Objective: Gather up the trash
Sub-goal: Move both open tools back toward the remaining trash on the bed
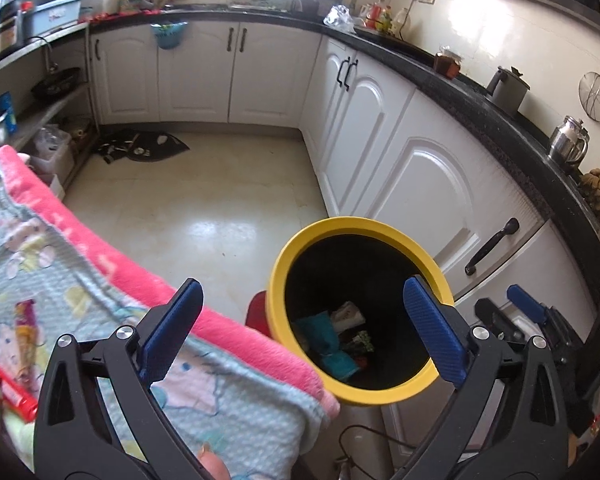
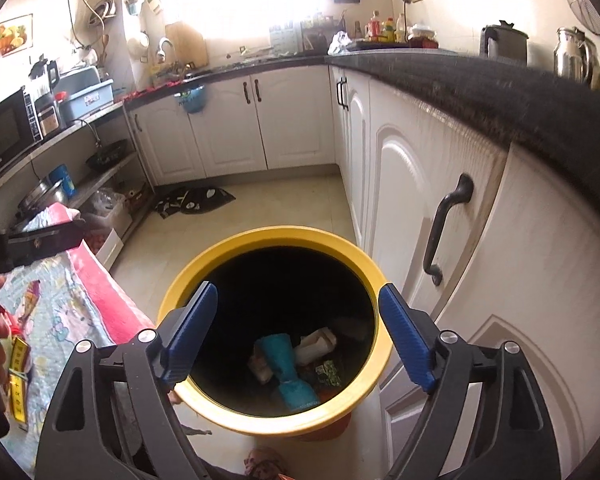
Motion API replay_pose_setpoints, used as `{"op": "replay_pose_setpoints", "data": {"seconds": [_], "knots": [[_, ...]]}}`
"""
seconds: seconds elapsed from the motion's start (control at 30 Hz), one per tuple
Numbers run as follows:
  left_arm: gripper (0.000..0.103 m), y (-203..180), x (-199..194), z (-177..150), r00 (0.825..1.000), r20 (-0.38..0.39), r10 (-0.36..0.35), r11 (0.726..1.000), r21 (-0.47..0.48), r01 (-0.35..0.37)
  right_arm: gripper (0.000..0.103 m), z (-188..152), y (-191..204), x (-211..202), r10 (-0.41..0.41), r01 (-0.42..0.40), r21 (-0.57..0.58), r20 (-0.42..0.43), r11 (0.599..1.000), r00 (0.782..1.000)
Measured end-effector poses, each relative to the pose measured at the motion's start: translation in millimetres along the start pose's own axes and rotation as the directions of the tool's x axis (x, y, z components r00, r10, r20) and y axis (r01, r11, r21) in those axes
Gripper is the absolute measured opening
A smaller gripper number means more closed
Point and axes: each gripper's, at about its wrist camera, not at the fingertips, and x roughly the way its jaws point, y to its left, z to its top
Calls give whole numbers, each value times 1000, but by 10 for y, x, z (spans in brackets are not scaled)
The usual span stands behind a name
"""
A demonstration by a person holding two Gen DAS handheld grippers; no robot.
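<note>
My left claw point(image 1: 300, 332) is spread wide with nothing between its blue pads, hanging over the edge where the blanket point(image 1: 100, 280) meets the yellow bin point(image 1: 278, 276). My right claw point(image 2: 298, 334) is spread too, also empty, poised right above the bin's point(image 2: 260, 420) mouth. The bin stands on the floor point(image 1: 188, 208) just beside the white cabinets point(image 1: 420, 184), its near side close against the pink-edged blanket. Down in its dark bottom lies the trash: a teal wrapper point(image 2: 286, 364) crumpled in the middle, a pale wrapper point(image 2: 316, 344) next to it, and a small dark printed packet point(image 2: 328, 372) to the right; from my left view the same teal wrapper point(image 1: 324, 340) shows low in the bin. More trash waits on the blanket point(image 2: 52, 320): a yellow packet point(image 2: 18, 376) at the left edge of my right view, and in my left view a red packet point(image 1: 8, 392) and a pink-and-orange wrapper point(image 1: 26, 328) lying flat. In my left view, my right claw point(image 1: 520, 312) shows just beyond the bin's right rim. A dark mat point(image 1: 140, 148) lies on the floor well apart, near the far cabinets.
</note>
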Motion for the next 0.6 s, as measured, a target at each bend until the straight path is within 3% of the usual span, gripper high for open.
{"op": "replay_pose_setpoints", "data": {"seconds": [0.6], "knots": [[92,505,-897,-262,989,124,85,993,-95,-73,89,174,604,-585,123,-113,-97,96,989,988]]}}
